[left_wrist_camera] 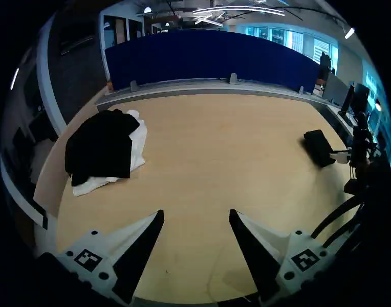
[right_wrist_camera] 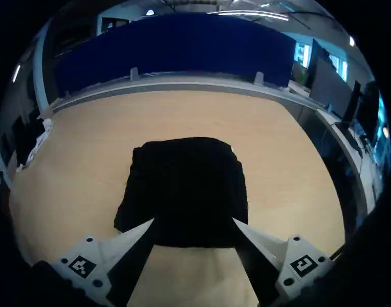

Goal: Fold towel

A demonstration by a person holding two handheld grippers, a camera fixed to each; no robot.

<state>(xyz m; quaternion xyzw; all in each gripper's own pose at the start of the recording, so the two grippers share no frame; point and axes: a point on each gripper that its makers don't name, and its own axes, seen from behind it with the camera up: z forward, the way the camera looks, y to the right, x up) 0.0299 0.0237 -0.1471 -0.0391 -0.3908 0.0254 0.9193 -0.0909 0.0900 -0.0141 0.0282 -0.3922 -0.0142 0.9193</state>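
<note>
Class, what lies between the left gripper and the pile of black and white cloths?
Bare wooden table runs from the left gripper to the pile of black and white cloths, seen in the left gripper view.

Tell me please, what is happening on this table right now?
A person holds a gripper in each hand and is folding towels on a wooden table. The right gripper is open, and a black towel, which looks neatly folded, lies flat with its near edge between the fingers. The left gripper is open too, above bare tabletop. A pile of black and white cloths lies farther off to its left.
</note>
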